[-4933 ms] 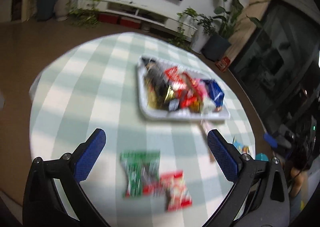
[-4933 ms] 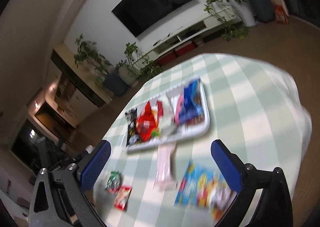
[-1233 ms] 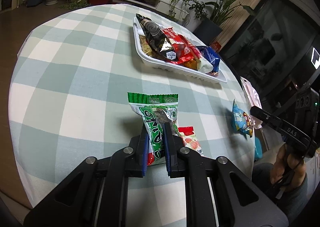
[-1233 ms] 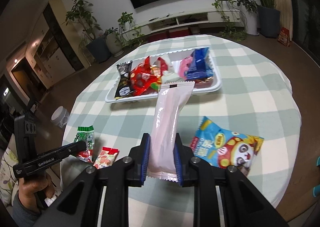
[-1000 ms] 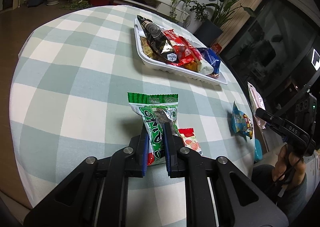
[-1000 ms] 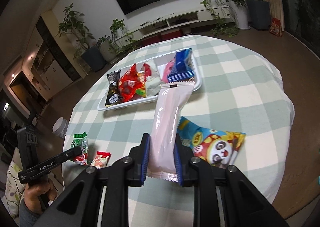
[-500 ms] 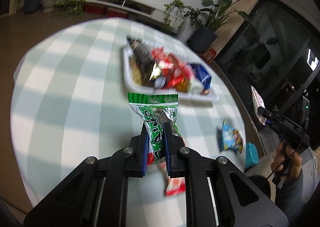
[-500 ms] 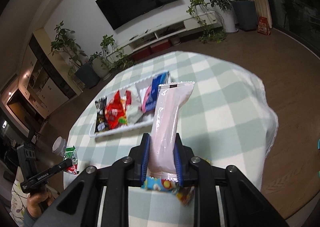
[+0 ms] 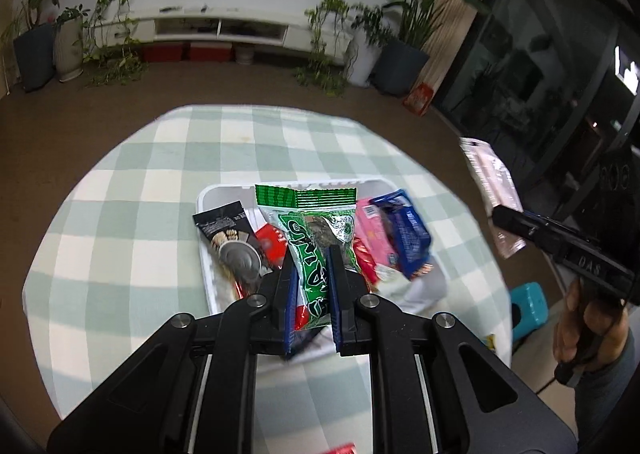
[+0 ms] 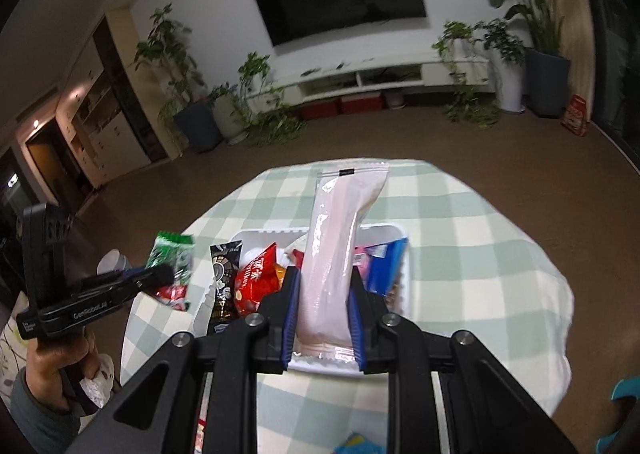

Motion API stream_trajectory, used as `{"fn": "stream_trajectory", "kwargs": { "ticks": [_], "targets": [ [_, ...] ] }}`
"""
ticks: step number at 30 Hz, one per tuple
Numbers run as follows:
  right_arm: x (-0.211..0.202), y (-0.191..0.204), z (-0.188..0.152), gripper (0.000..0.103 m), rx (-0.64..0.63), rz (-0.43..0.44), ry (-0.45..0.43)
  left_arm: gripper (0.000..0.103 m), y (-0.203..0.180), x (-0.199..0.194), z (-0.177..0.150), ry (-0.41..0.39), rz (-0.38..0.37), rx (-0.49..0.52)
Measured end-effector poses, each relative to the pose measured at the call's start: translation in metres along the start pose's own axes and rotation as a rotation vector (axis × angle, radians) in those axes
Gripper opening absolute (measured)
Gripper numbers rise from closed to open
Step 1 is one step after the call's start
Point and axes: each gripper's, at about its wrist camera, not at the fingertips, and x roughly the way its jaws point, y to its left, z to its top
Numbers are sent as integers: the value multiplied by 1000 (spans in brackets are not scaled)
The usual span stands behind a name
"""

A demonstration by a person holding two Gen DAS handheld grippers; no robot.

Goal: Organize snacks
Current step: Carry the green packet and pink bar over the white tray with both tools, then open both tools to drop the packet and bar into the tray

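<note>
My left gripper (image 9: pixel 313 286) is shut on a green snack packet (image 9: pixel 310 230) and holds it in the air above the white tray (image 9: pixel 210 197). My right gripper (image 10: pixel 323 308) is shut on a long pale pink packet (image 10: pixel 340 238), also raised over the tray (image 10: pixel 394 232). The tray holds several snacks: a black packet (image 9: pixel 228 232), red ones, a pink one and a blue one (image 9: pixel 404 232). The other gripper shows in each view, the right with its pink packet (image 9: pixel 490 189), the left with the green packet (image 10: pixel 170 258).
The tray sits on a round table with a green and white checked cloth (image 9: pixel 120 213). A red packet's edge (image 9: pixel 340 449) and a blue packet's edge (image 10: pixel 356 444) lie on the near cloth. A teal stool (image 9: pixel 528 304) stands beside the table. Plants and a TV unit are far behind.
Both grippers shut on their packets and lifted them off the table. They now hang over the tray, which appears closer and centred in both views.
</note>
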Motion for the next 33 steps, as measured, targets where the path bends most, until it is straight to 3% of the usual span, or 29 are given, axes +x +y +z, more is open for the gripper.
{"fn": "stream_trajectory", "kwargs": {
  "ticks": [6,11,24,26,27,28,30,33],
  "targets": [
    [78,13,2,25,-74,-13,148,12,-5,50,2,72,16,33],
    [117,8,-9,25,-77,-34,221,12,-5,76,-4,96,34,51],
    [141,4,-13,29,-87,-83,260,17,-5,90,-4,90,58,68],
    [140,2,-13,29,-82,-85,255,22,-5,88,-5,86,63,66],
    [141,2,-13,30,-79,-85,253,32,-6,87,-5,82,64,65],
    [140,1,-13,31,-76,-86,250,52,-6,86,-5,75,61,64],
    [137,-1,-12,40,-70,-89,234,71,-7,82,-5,59,57,65],
    [127,0,-11,48,-71,-81,207,71,-11,76,-5,50,56,71]
  ]
}}
